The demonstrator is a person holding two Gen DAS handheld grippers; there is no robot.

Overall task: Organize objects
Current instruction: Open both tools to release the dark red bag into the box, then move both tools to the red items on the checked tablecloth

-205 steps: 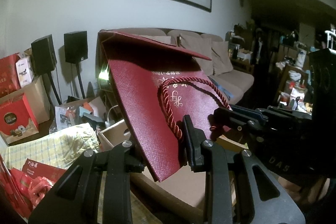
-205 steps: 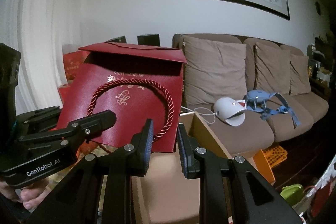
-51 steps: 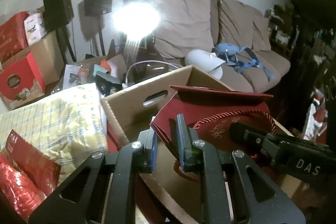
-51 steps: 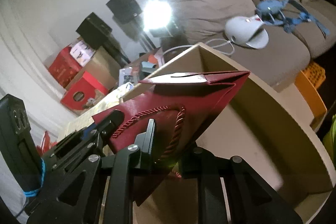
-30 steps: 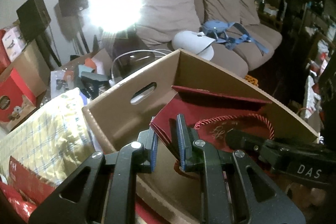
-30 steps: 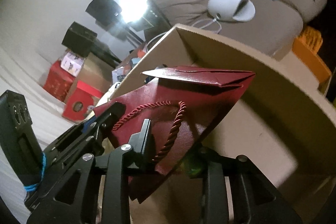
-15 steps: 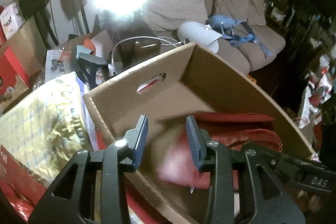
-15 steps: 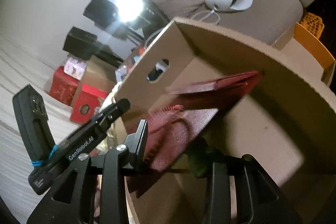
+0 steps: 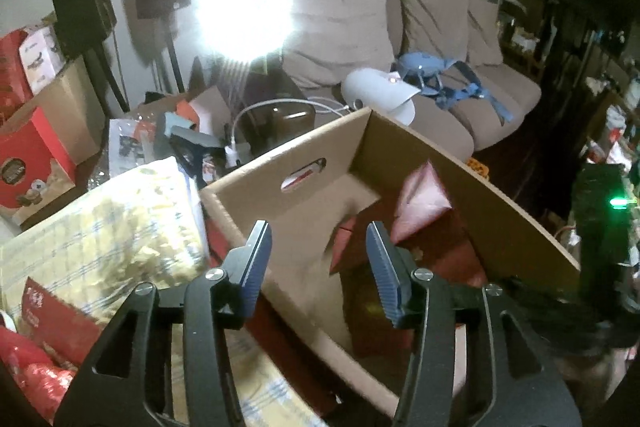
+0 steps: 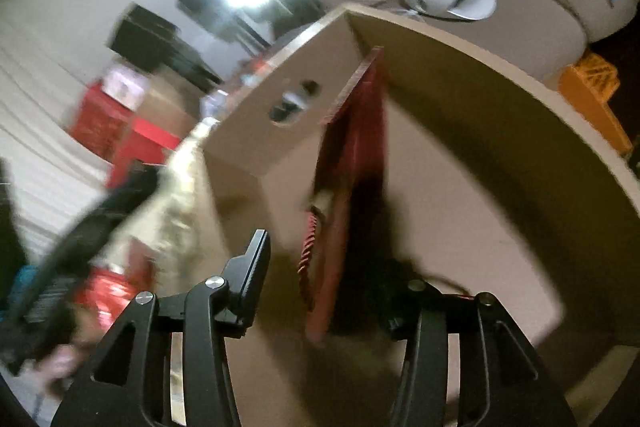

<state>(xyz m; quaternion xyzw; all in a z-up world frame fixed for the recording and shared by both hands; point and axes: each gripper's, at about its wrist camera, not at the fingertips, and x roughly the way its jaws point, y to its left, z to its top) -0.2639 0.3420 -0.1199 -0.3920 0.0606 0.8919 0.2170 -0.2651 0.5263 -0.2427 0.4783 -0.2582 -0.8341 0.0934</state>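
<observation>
Opening: both jaws | red bag (image 10: 352,187) in cardboard box (image 9: 480,195), between right hand-held gripper (image 10: 324,267), unclamped

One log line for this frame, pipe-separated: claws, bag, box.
left claw: opening, nothing between | right claw: opening, bag between, released | dark red paper gift bag: inside box | brown cardboard box: open

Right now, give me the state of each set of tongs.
Left tongs: opening, nothing between them.
Right tongs: opening, red bag between them, not gripped.
</observation>
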